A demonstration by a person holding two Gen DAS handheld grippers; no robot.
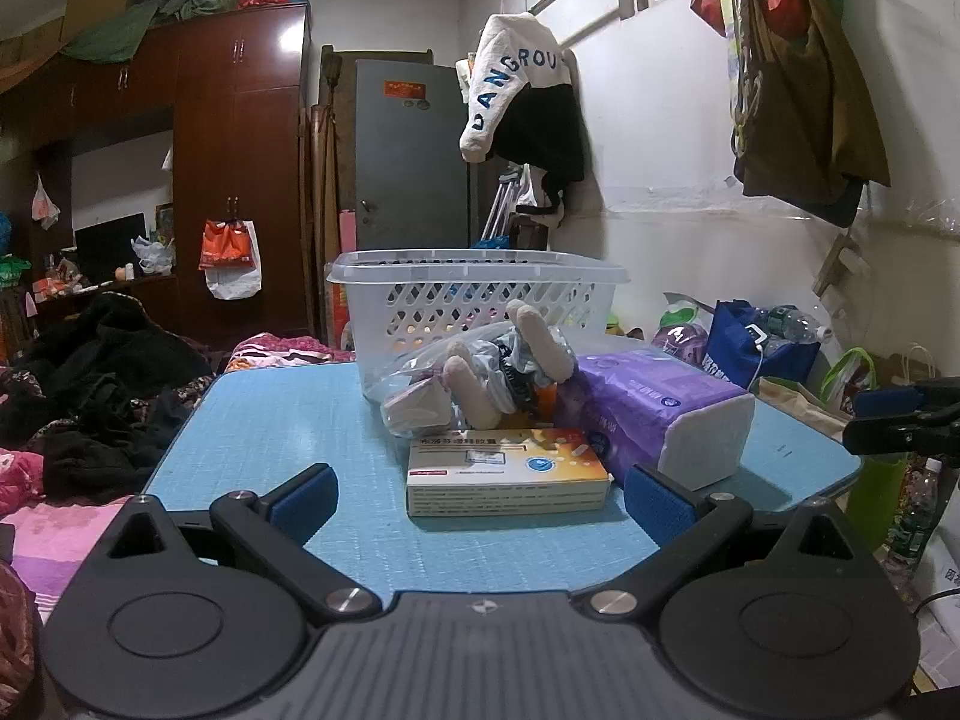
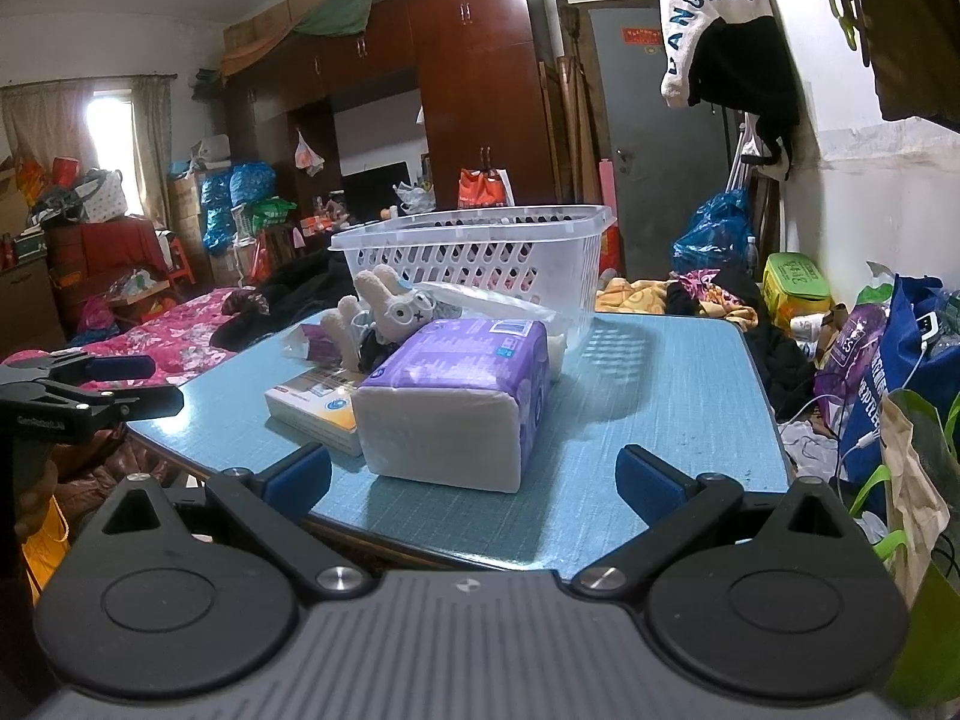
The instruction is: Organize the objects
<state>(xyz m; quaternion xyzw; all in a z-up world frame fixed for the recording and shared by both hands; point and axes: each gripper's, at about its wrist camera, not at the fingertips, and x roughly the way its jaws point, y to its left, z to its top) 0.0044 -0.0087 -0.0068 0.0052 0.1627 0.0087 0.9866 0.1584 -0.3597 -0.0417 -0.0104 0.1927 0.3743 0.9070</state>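
- While both tools hang short of the blue textured tabletop, the left gripper and the right gripper each stand spread wide with nothing between their blue pads.
- The things to organize sit bunched together in front of the white perforated plastic basket, which stands at the far side of the table: a flat white-and-orange medicine box nearest the left gripper, a purple plastic-wrapped tissue pack nearest the right, and a cream plush rabbit in a clear plastic bag behind them, against the basket.
- Likely trouble: the tissue pack is soft and broad, so a pinch may squash or slip rather than lift it.
- The medicine box lies low and touches or nearly touches the tissue pack, so a pad coming down beside it could nudge the pack or jam between them.
- The bag is slick and loose; grabbing film alone could let the rabbit slide out, or drag a neighbour.
- Reaching together into so tight a cluster, the two tools could knock each other.
- Only the right wrist view shows the rabbit's face and glasses and the open table to the right of the pack.
- Only the left wrist view shows the box's printed top and front squarely, and the rabbit's legs.
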